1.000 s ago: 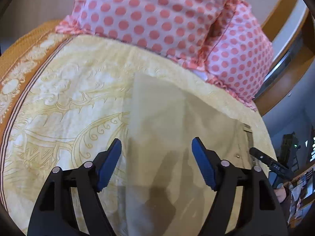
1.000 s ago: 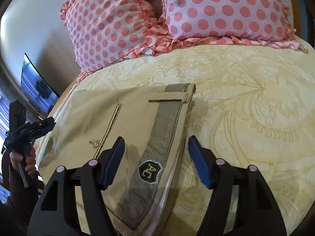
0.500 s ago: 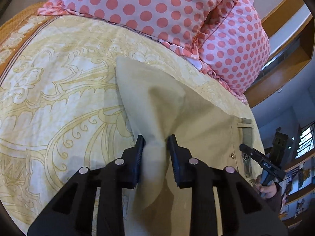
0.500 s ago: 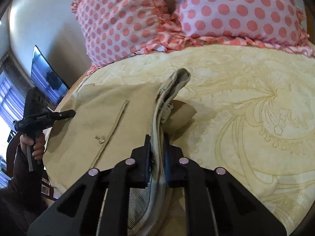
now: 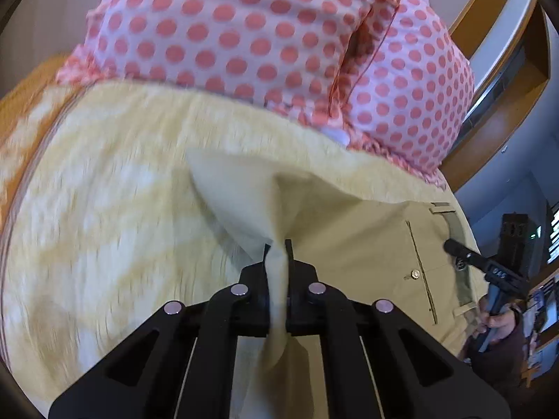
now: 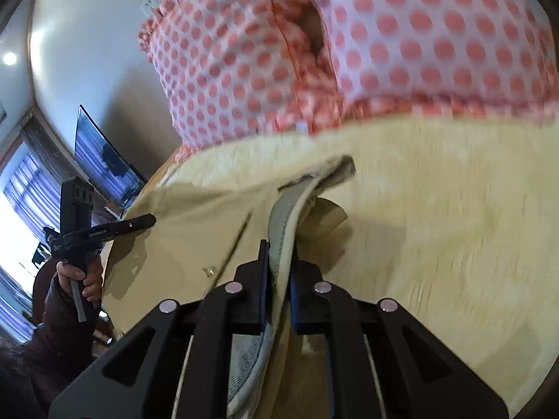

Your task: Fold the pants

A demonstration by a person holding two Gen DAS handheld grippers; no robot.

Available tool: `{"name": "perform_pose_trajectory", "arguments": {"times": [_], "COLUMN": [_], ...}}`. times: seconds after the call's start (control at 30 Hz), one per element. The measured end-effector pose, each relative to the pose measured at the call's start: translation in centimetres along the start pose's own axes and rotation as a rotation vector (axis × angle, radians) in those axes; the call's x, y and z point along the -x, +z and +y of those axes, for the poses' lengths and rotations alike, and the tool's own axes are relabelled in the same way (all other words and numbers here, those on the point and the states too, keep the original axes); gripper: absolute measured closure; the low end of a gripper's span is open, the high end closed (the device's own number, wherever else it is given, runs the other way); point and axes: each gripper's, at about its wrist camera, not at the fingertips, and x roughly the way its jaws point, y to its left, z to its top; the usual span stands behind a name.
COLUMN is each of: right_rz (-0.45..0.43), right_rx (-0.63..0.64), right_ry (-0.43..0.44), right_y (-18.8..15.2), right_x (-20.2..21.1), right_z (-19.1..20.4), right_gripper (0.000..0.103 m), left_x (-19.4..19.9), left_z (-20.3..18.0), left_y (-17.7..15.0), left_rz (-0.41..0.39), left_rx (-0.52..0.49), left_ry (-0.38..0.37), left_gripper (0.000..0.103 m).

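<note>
Beige pants [image 5: 353, 241] lie on a yellow patterned bedspread [image 5: 115, 216]. My left gripper [image 5: 277, 244] is shut on the leg end of the pants, which rises in a peak off the bed. My right gripper [image 6: 279, 244] is shut on the striped grey waistband [image 6: 283, 216] of the pants [image 6: 181, 230] and lifts it. The right gripper also shows in the left wrist view [image 5: 489, 272] at the waistband; the left gripper shows in the right wrist view [image 6: 104, 232], hand-held.
Two pink polka-dot pillows [image 5: 251, 42] stand against the headboard behind the pants, also in the right wrist view [image 6: 384, 45]. A wooden headboard frame [image 5: 496, 80] is at right. A dark screen [image 6: 101, 160] and a window are off the bed's side.
Both grippers went from open above the pants to shut on the fabric. They have since lifted the leg end and the waistband off the bed; the views are blurred by motion.
</note>
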Motion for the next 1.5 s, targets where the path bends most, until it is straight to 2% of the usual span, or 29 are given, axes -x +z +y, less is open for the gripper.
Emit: {"name": "perform_pose_trajectory", "arguments": {"times": [0.07,0.13,0.17,0.23,0.27,0.3,0.33,0.37,0.43,0.5,0.6,0.67,0.7,0.73,0.77,0.8,0.83,0.9,0.93,0.97,1.0,1.03,1.07,1.17,1.3,1.5], "right_rz": [-0.068,-0.088,-0.072,0.035,0.081,0.092,0.08,0.078,0.017,-0.049,-0.06,-0.025,0.01,0.05,0.061,0.015,0.019,0.006,-0.008,-0.045,-0.066,-0.087,-0.099,-0.123,-0.108,-0.097], "right_rx": [0.034,0.001,-0.03,-0.107,-0.129,-0.14,-0.143,-0.149,-0.147,-0.143,-0.129,-0.15,-0.187,-0.23,-0.263,-0.308,-0.342,-0.347,-0.301,-0.229,-0.189,-0.136,-0.102,0.005,0.064,0.082], "right_ry": [-0.027,-0.052,-0.079,-0.15,-0.19,-0.207,-0.209,-0.227,-0.265,-0.19,-0.022,0.04,0.045,0.023,0.019,0.044,0.042,-0.079,-0.163,-0.218,-0.237,-0.266,-0.285,-0.362,-0.411,-0.463], "right_y": [2.1,3.3,3.5,3.0,2.4,1.8,1.7,1.7,1.6,1.2,-0.2,-1.3,-1.9,-2.4,-2.8,-3.0,-3.0,-2.9,-3.1,-3.8,-4.6,-5.8,-6.6,-10.2,-13.9,-15.3], "right_x": [0.3,-0.3,-1.0,-3.8,-4.8,-5.2,-4.8,-4.4,-2.2,0.1,1.4,0.6,-0.3,-1.4,-1.9,-1.6,-1.6,-0.6,0.1,1.0,1.8,2.4,2.7,2.0,0.7,-0.7], "right_z": [0.3,-0.9,-1.9,-4.2,-4.8,-5.1,-5.2,-5.2,-4.5,-3.3,-1.2,-0.5,-0.8,-1.5,-2.0,-2.7,-2.9,-2.1,-1.0,0.7,1.6,3.2,4.3,7.7,10.3,11.6], "right_gripper": [0.094,0.094,0.094,0.09,0.081,0.078,0.073,0.063,0.052,0.04,0.032,0.024,0.022,0.021,0.021,0.022,0.024,0.018,0.007,0.004,0.003,0.002,0.002,0.002,0.002,0.002], "left_x": [-0.4,-1.6,-2.6,-5.4,-6.7,-6.9,-6.6,-6.1,-4.4,-1.5,1.2,1.4,0.8,-0.4,-1.8,-3.0,-3.5,-2.9,-1.6,-0.8,0.5,1.9,3.0,5.3,5.1,3.9], "left_z": [-0.5,-0.7,-0.7,0.2,1.0,1.3,1.6,1.8,2.2,2.1,0.7,-0.9,-1.6,-2.0,-2.0,-1.8,-1.4,-1.5,-1.8,-2.0,-2.6,-3.6,-4.2,-5.7,-6.8,-6.7], "left_y": [1.5,3.1,3.7,4.1,3.9,3.8,3.7,3.7,3.6,3.0,1.4,-0.2,-0.9,-1.5,-1.9,-2.2,-2.3,-2.2,-2.5,-2.8,-3.5,-4.6,-5.7,-9.7,-14.2,-16.3], "left_rz": [-0.048,-0.074,-0.054,0.041,0.094,0.097,0.088,0.079,0.039,-0.026,-0.065,-0.039,-0.01,0.035,0.075,0.104,0.089,0.084,0.06,0.034,-0.004,-0.06,-0.099,-0.17,-0.154,-0.121], "left_rx": [0.002,0.007,-0.001,0.025,0.063,0.077,0.087,0.09,0.093,0.089,0.064,0.04,0.035,0.035,0.036,0.037,0.042,0.054,0.046,0.025,-0.012,-0.062,-0.097,-0.177,-0.203,-0.216], "left_ry": [0.007,0.02,0.039,0.072,0.074,0.072,0.074,0.082,0.111,0.108,-0.003,-0.09,-0.117,-0.124,-0.094,-0.063,-0.063,-0.015,0.014,0.032,0.065,0.134,0.179,0.287,0.407,0.446], "left_gripper": [0.099,0.099,0.099,0.096,0.092,0.085,0.078,0.076,0.074,0.074,0.074,0.069,0.057,0.054,0.055,0.056,0.057,0.056,0.051,0.045,0.025,0.007,0.004,0.001,0.001,0.001]}}
